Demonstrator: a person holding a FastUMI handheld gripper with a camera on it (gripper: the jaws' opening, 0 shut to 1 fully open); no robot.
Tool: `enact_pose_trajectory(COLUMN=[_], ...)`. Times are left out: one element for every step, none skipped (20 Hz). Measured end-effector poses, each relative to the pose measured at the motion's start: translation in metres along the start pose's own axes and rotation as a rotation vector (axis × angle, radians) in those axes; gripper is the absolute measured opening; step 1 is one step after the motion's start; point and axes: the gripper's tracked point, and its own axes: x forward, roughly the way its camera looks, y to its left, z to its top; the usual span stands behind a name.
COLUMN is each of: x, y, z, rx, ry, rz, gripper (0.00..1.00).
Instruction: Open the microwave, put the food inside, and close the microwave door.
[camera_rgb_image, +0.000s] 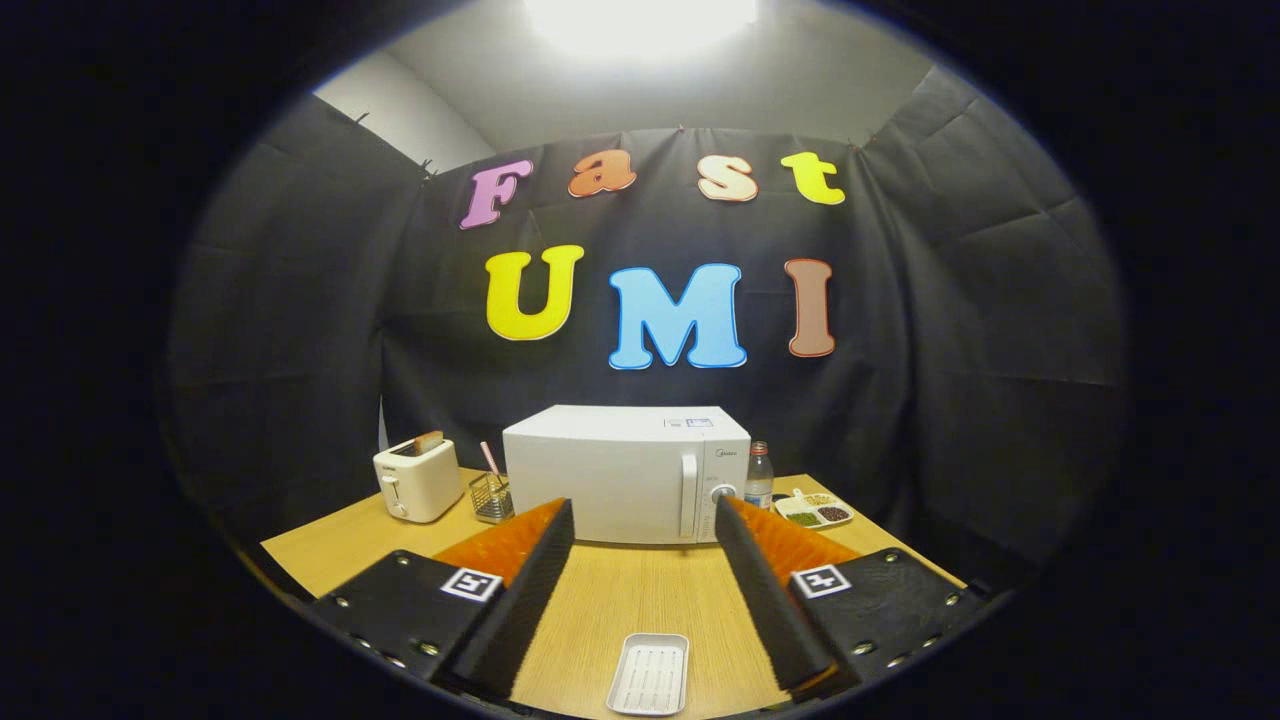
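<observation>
1. Microwave (627, 473) stands at the back of the bench (640, 590), white, its door shut, in front of the black cloth wall.
2. Its upright handle (688, 496) runs down the right part of the front, with a round knob (722, 494) just to the right of it.
3. Gripper (640, 520) hangs above the near part of the bench, pointing straight at the microwave; the jaws stand wide apart and hold nothing.
4. Each finger is black on its inner face and orange on its outer side – the left fingertip (560, 512) lines up with the microwave's lower left front, the right one sits just below the knob.
5. Whether the tips touch the microwave I cannot tell; they look to be short of it.
6. Tray (649, 673) – small, white, ribbed and rectangular – lies flat on the bench between the fingers, near their bases, touching neither. I see no food on it.
7. Toaster (417, 479), cream-coloured, stands left of the microwave with a slice of bread poking out of the top.
8. Wire basket (491, 497) sits between the toaster and the microwave, with a pink stick leaning out of it.
9. Bottle (759, 476), clear with a dark cap, stands upright just right of the microwave.
10. Dish (814, 510), white and split into compartments, lies to the right of the bottle; its sections hold green, dark and yellowish bits, too small to name.
</observation>
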Motion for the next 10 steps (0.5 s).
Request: enact_pose_trajectory(x=[-0.003,-0.005,-0.007,-0.008,-0.007,-0.005,-0.003,-0.002,-0.001,0.000], y=[-0.001,-0.001,-0.001,0.000,0.001,0.003,0.003,0.003,0.004,0.004], z=[-0.002,-0.001,0.000,0.003,0.003,0.004,0.007,0.014,0.020,0.023], rx=[-0.010,-0.015,-0.014,-0.008,-0.001,0.002,0.002,0.002,0.003,0.003], ry=[-0.001,-0.002,-0.007,-0.013,-0.010,-0.006,-0.008,-0.021,-0.035,-0.044], rz=[-0.003,-0.005,-0.006,-0.004,-0.001,0.003,0.000,-0.003,-0.004,-0.003], gripper=[0.98,0.99,0.99,0.99,0.99,0.99,0.99,0.99,0.99,0.99])
